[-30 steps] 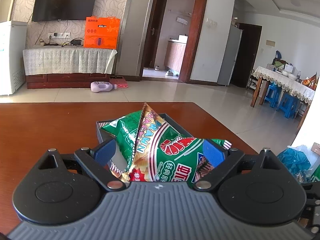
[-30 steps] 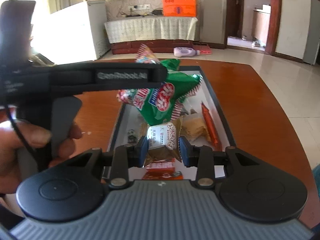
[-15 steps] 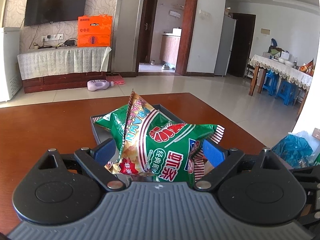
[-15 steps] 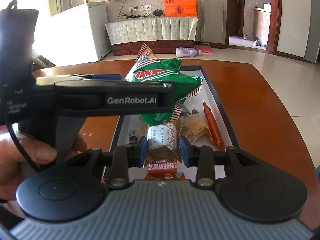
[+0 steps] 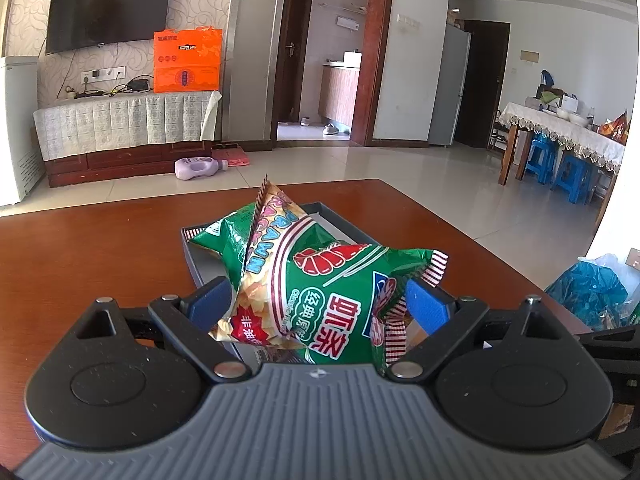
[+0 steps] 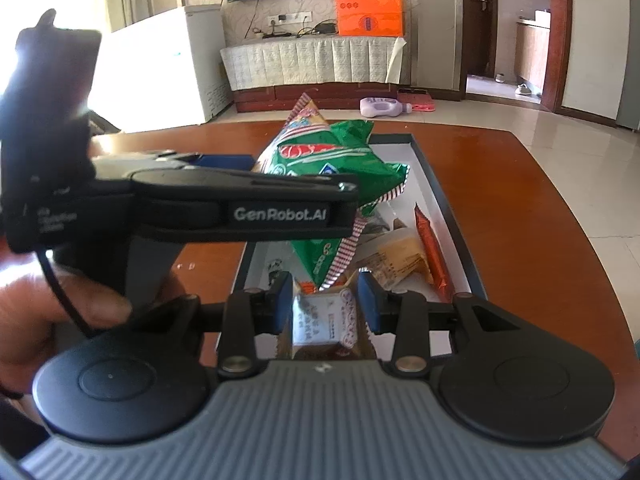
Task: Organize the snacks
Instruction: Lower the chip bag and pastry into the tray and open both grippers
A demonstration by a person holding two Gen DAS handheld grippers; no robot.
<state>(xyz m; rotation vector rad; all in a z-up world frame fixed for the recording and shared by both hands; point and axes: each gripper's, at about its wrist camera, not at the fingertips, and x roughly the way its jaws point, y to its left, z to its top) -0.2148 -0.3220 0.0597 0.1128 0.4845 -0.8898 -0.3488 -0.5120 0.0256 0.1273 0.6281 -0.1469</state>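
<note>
My left gripper (image 5: pixel 320 304) is clamped on the green prawn-cracker bag (image 5: pixel 320 280), which hangs above the tray (image 6: pixel 448 216). My right gripper (image 6: pixel 325 305) pinches a small wrapped snack (image 6: pixel 324 320) at the tray's near end, just beneath that bag.

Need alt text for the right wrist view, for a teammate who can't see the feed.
The right gripper is shut on a small brown-and-white snack packet above a dark-rimmed tray of snacks on a brown table. The left gripper, held in a hand, reaches in with a green prawn cracker bag.
</note>
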